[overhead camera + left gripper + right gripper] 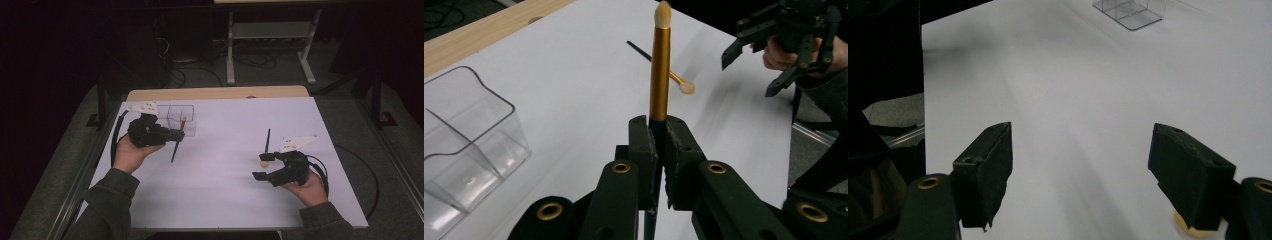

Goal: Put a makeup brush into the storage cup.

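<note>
Two makeup brushes are on view, each with a gold metal ferrule, a slim black handle and a pale tuft, along with one clear plastic organiser box [181, 118] split into compartments and two handheld black grippers. The left gripper [176, 134] has its fingers [644, 150] pressed together on the first gold-and-black brush [659, 70], pinching it where the ferrule meets the handle; in the left gripper view the tuft points away from the fingers, and in the high view the handle hangs down towards the white worktop [220, 190], just beside the box at the far left. The second gold-and-black brush [266, 150] lies flat on the worktop, well apart from the box, its tuft just beside the right gripper [263, 166]. That gripper's fingers [985, 170] are spread wide, with nothing between them, above the bare worktop
</note>
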Demonstrator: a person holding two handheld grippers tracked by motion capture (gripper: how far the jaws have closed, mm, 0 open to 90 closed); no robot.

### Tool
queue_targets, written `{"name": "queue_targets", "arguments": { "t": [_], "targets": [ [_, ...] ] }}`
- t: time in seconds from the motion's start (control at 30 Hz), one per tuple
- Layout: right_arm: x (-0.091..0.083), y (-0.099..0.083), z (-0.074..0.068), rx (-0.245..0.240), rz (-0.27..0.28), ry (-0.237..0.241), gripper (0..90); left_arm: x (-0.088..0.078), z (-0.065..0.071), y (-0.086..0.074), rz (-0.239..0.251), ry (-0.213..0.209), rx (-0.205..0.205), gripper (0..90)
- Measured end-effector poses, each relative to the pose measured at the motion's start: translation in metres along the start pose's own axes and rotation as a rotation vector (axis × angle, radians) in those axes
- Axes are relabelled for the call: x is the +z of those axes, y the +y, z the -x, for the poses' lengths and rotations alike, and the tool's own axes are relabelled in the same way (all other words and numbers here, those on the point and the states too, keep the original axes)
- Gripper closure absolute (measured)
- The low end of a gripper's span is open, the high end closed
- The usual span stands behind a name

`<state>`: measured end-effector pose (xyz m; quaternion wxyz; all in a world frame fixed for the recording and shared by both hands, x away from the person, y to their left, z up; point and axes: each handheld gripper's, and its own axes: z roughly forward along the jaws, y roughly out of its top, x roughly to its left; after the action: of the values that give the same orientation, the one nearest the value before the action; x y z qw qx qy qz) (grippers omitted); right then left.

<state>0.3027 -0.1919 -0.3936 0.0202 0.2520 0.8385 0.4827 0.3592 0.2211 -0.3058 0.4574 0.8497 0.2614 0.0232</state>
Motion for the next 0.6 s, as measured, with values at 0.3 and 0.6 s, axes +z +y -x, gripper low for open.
{"name": "queue_targets", "arguments": {
  "t": [0.3, 0.6],
  "targets": [
    [-0.006, -0.004, 0.001, 0.004, 0.010, -0.002, 23.7, -0.003, -0.007, 0.014, -0.006, 0.001, -0.004, 83.3],
    [-0.008, -0.008, 0.002, 0.010, 0.009, -0.012, 22.2, -0.009, -0.018, 0.030, -0.002, 0.028, -0.014, 83.3]
  ]
}}
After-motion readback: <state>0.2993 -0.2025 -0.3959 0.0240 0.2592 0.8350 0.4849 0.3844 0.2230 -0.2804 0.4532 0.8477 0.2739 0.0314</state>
